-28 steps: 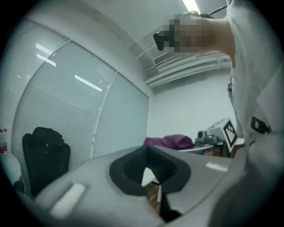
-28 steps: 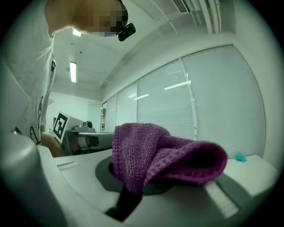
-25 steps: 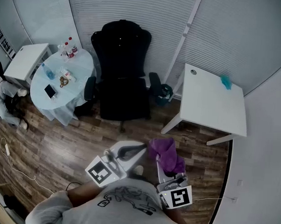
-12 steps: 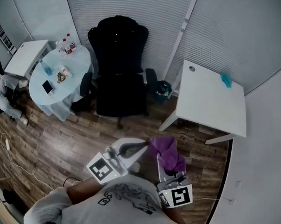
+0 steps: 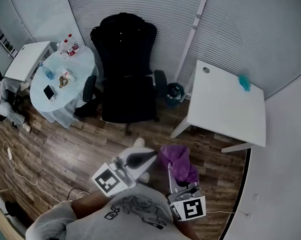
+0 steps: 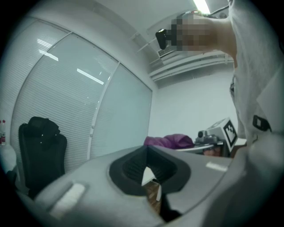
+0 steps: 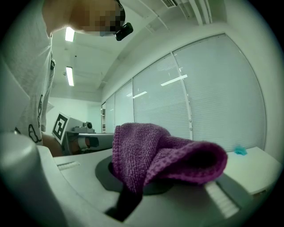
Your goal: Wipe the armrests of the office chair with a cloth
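The black office chair (image 5: 126,73) stands by the blinds, with its left armrest (image 5: 88,87) and right armrest (image 5: 160,82) at its sides; it also shows in the left gripper view as the chair (image 6: 41,155). My right gripper (image 5: 171,165) is shut on a purple cloth (image 5: 178,163), which bulges over the jaws as the cloth (image 7: 164,155). My left gripper (image 5: 144,156) is shut with nothing in it, well short of the chair. Both grippers hang over the wooden floor near my body.
A white desk (image 5: 225,108) stands to the right with a small teal item (image 5: 243,83) on it. A round glass table (image 5: 62,78) with bottles and a phone is at the left, a white cabinet (image 5: 21,59) beyond. A dark bin (image 5: 175,94) sits beside the chair.
The head view has shifted slightly, so the chair and tables sit a little further left and up. Both grippers keep the same pose, the cloth still held.
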`<action>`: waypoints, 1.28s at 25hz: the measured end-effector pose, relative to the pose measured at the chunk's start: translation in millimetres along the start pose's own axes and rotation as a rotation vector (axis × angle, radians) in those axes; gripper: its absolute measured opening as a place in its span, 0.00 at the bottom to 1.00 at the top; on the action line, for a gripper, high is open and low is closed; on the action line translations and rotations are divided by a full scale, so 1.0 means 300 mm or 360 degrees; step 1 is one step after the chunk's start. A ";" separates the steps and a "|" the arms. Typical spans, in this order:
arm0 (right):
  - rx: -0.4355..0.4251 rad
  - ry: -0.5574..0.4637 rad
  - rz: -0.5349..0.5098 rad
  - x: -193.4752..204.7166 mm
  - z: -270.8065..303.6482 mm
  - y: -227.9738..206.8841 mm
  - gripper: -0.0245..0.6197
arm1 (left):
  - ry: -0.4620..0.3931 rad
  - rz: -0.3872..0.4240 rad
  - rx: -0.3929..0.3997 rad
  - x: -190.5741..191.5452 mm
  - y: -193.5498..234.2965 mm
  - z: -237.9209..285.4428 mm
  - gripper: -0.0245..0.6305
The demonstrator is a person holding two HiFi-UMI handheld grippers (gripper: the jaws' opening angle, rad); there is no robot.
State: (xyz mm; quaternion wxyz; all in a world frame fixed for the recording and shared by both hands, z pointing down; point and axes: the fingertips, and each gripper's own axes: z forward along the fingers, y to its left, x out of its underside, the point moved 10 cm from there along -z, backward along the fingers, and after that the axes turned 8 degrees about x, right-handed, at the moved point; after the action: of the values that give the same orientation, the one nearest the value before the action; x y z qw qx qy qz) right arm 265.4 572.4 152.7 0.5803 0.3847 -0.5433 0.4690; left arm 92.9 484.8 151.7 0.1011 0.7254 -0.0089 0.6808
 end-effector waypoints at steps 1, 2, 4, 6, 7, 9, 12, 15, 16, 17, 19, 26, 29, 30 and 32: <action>-0.0001 0.0001 -0.0005 0.003 0.017 -0.008 0.09 | -0.0006 -0.0001 -0.0006 0.005 0.019 0.002 0.04; -0.0003 0.0002 -0.0012 0.006 0.037 -0.018 0.09 | -0.0010 -0.0003 -0.0012 0.010 0.040 0.007 0.04; -0.0007 0.0005 -0.0024 0.007 0.085 -0.043 0.09 | -0.0022 -0.0005 -0.0022 0.016 0.090 0.024 0.04; -0.0014 0.0016 -0.0030 0.000 0.141 -0.068 0.09 | -0.0033 -0.0007 -0.0031 0.014 0.148 0.043 0.04; -0.0017 0.0024 -0.0033 -0.004 0.172 -0.080 0.09 | -0.0043 -0.0007 -0.0033 0.010 0.180 0.053 0.04; -0.0022 0.0029 -0.0047 -0.017 0.242 -0.110 0.09 | -0.0055 -0.0004 -0.0031 -0.001 0.250 0.075 0.04; -0.0027 0.0018 -0.0076 -0.040 0.371 -0.153 0.09 | -0.0057 0.0003 -0.0023 -0.020 0.374 0.100 0.04; -0.0023 0.0031 -0.0073 -0.060 0.505 -0.180 0.09 | -0.0058 -0.0012 -0.0021 -0.039 0.511 0.112 0.04; -0.0020 0.0044 -0.0071 -0.065 0.552 -0.188 0.09 | -0.0055 -0.0013 -0.0018 -0.045 0.561 0.116 0.04; -0.0018 0.0055 -0.0073 -0.072 0.600 -0.197 0.09 | -0.0051 -0.0012 -0.0015 -0.051 0.611 0.120 0.04; -0.0014 0.0063 -0.0078 -0.087 0.697 -0.217 0.09 | -0.0043 -0.0008 -0.0005 -0.064 0.711 0.130 0.04; 0.0000 0.0067 -0.0108 -0.143 1.005 -0.266 0.09 | -0.0043 0.0008 0.0014 -0.119 1.031 0.147 0.04; 0.0012 0.0069 -0.0104 -0.156 1.100 -0.285 0.09 | -0.0045 0.0002 0.0017 -0.134 1.127 0.153 0.04; 0.0017 0.0068 -0.0103 -0.157 1.126 -0.292 0.09 | -0.0041 -0.0002 0.0021 -0.135 1.154 0.156 0.04; 0.0026 0.0062 -0.0102 -0.158 1.169 -0.305 0.09 | -0.0033 -0.0011 0.0029 -0.137 1.201 0.164 0.04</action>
State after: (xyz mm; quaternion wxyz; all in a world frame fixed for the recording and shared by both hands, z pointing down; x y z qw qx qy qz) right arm 260.3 206.8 151.3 0.6024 0.3974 -0.5155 0.4619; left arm 84.1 118.8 156.8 0.0968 0.7334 -0.0013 0.6729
